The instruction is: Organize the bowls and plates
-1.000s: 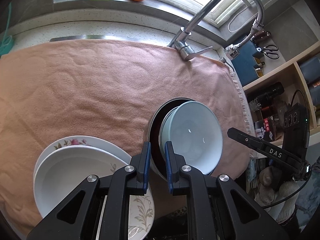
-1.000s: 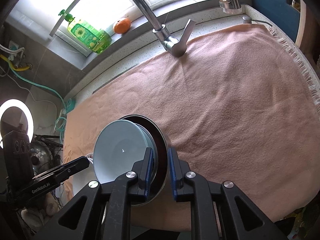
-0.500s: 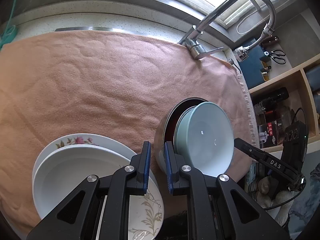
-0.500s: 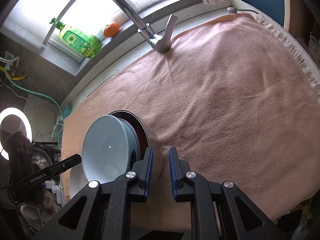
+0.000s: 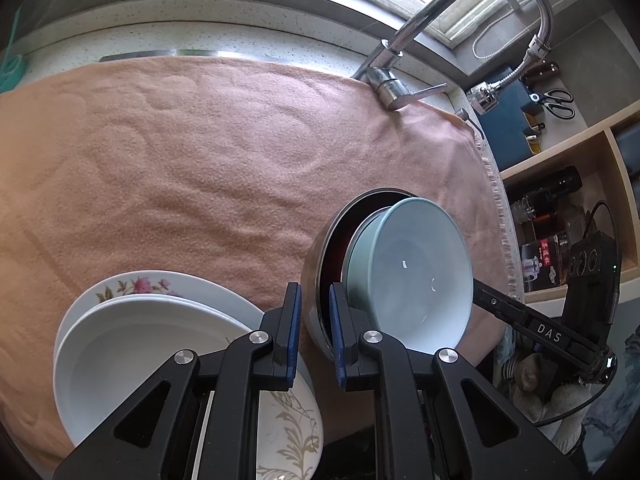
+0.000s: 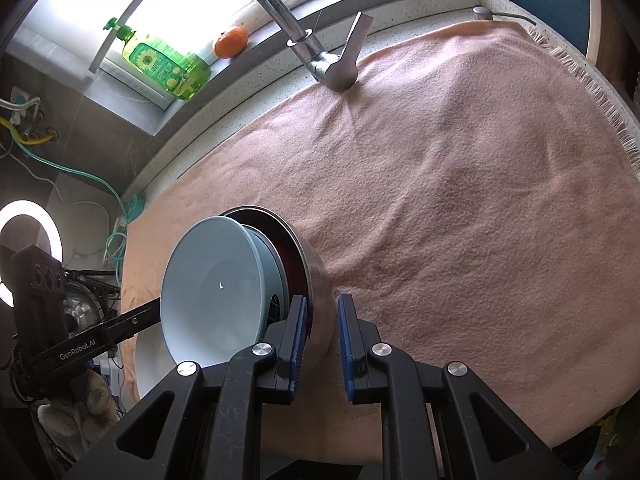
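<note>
A steel bowl [image 5: 316,264] with a dark inside holds a pale blue bowl [image 5: 412,276] nested in it. Both are tilted over the pink cloth [image 5: 192,152], near its front edge. My left gripper [image 5: 314,304] is shut on the steel bowl's rim from the left. From the opposite side, my right gripper [image 6: 322,320] is shut on the steel bowl [image 6: 316,276], one finger inside beside the blue bowl [image 6: 216,288]. Left of the bowls lies a stack of plates: a plain white plate [image 5: 132,344] on a floral plate [image 5: 136,284]. I cannot tell whether the steel bowl touches the cloth.
A chrome tap [image 5: 404,44] rises at the cloth's far edge. The sill behind holds an orange [image 6: 231,42] and a green soap bottle [image 6: 166,66]. Shelves with bottles [image 5: 552,196] stand off the cloth's right end. A ring light [image 6: 28,240] glows at far left.
Both grippers keep the same hold on the steel bowl. The two views have shifted slightly over the cloth, and the plates lie where they were.
</note>
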A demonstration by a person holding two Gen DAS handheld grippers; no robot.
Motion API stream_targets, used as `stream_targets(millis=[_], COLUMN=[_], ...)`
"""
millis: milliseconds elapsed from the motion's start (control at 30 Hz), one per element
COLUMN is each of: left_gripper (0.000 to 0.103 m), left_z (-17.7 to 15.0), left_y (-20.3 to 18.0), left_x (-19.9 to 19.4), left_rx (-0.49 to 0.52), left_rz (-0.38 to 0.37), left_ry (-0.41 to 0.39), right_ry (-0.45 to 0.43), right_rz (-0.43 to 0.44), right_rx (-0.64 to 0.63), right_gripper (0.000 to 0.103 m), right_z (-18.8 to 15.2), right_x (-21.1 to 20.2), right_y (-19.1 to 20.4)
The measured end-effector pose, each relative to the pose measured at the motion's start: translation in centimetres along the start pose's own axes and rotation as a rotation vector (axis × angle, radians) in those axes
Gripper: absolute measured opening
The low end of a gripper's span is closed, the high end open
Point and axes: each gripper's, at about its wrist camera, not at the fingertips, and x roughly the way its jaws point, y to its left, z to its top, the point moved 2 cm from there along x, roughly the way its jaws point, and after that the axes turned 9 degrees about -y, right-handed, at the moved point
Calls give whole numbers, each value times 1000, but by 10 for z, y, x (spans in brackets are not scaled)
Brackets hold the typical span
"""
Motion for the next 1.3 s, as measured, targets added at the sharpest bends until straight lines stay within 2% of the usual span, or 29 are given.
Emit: stream_targets(millis=[400,600,1033,1300], left_gripper=[12,9,9,9], left_z=[-3,-4,-7,-5], left_y=[-1,1,-6,-7], left_x=[3,3,2,2], left_rx=[-7,-45,-67,-54], left_rz=[-1,11,84,68], left_ry=[3,-12,-56,-56], right_ry=[29,44,74,66], right_rz=[5,11,44,23], right_rx=[-36,-59,-78,-65], right_gripper=[13,11,11,11], right_z=[1,-1,1,1], right_x=[9,11,13,13], right_y=[4,6,4,5])
